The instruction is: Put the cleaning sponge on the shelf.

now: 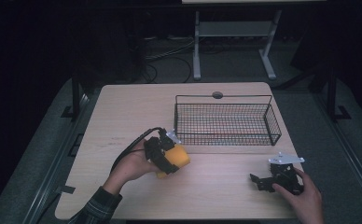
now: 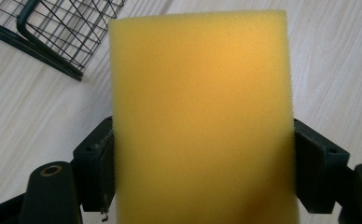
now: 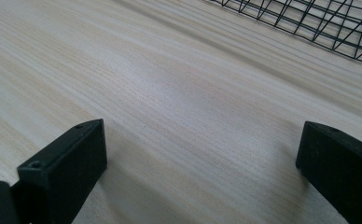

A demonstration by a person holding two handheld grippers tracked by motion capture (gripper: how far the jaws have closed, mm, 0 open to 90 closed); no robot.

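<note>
Left gripper view shows my left gripper [image 2: 202, 163] squeezing a yellow sponge [image 2: 202, 107], while my right gripper [image 3: 202, 158] sits wide open above the table [image 3: 170, 93].

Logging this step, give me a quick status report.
Left tool shut on sponge. Right tool open, low over table. Basket just ahead, path clear.

I see a pale wood-grain desk [image 1: 123, 112] with rounded corners and a small round grommet [image 1: 217, 95] near its far edge. A black wire basket [image 1: 226, 122] stands directly on it, in the far right part of the top. My right tool [image 1: 263, 182] rests low on the near right part of the desk, jaws spread apart over bare wood.
</note>
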